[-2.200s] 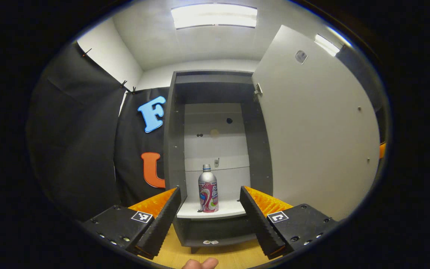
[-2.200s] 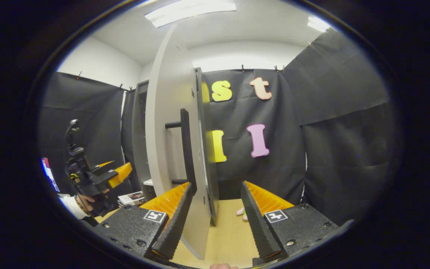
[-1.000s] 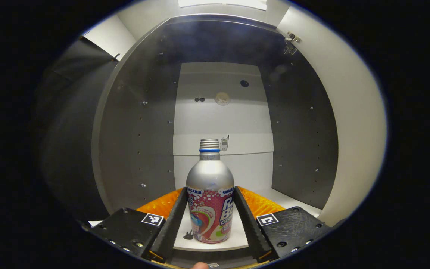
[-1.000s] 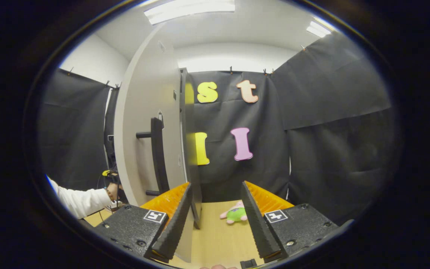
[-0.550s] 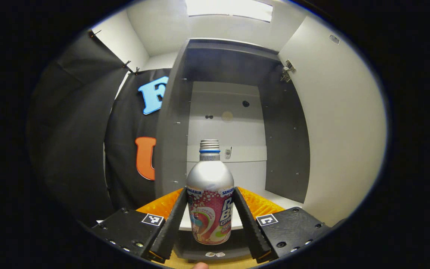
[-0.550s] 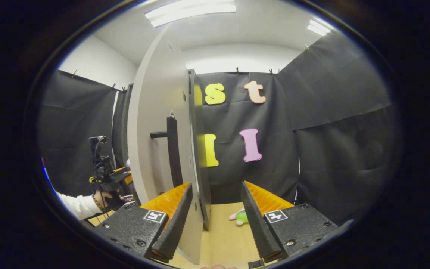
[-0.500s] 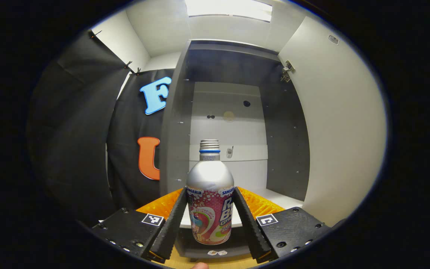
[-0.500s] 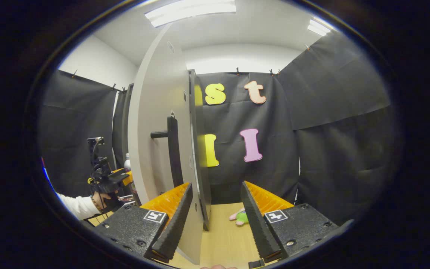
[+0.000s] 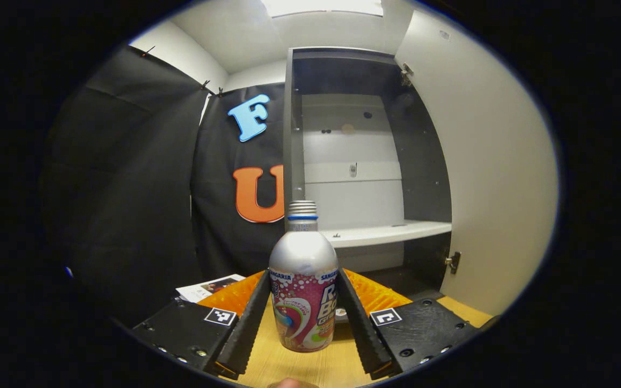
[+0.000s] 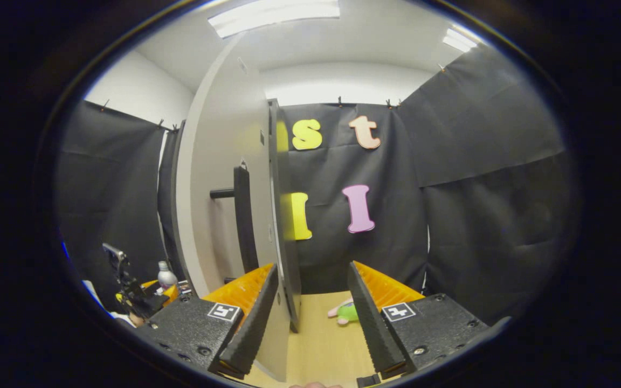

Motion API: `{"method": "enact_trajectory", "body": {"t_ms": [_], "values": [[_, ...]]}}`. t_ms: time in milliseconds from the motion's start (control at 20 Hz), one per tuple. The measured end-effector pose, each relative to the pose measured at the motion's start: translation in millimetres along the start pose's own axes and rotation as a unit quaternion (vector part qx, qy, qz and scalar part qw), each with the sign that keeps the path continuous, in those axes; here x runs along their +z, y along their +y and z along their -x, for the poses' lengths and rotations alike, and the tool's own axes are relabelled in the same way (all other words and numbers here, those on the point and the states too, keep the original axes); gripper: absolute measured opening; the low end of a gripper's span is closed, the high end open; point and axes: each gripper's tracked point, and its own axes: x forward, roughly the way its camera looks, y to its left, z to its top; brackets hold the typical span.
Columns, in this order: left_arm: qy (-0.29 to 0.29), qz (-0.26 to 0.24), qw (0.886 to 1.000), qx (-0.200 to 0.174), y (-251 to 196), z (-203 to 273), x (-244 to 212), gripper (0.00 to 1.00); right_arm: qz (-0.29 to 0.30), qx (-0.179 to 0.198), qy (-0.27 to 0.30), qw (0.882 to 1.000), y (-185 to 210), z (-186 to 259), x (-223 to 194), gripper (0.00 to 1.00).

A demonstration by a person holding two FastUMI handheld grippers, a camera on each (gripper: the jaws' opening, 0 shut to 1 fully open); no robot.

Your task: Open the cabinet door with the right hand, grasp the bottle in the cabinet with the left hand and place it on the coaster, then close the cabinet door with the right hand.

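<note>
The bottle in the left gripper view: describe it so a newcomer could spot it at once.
Start at the tall grey cabinet with its white door swung open. In front of it, over the wooden table, the left tongs clamp a silver metal bottle. Its ribbed screw cap, blue neck ring and pink swirled label set it apart.

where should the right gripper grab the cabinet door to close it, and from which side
Grip the black vertical bar handle on the door's outer face, probably near mid-height. It stands off the panel on short posts, so the open fingers of the right gripper can straddle it. The door is swung wide open and seen nearly edge-on, with the handle left of that edge, so come in from the left, the handle's side.
</note>
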Motion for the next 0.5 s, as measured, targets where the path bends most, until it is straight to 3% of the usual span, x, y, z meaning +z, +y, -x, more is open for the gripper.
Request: {"method": "enact_trajectory", "body": {"t_ms": [500], "values": [[0.061,-0.006,0.997,0.046,9,39,-100,0.75,0.008,-0.028,0.009,1.0,0,3,-4,0.82]]}}
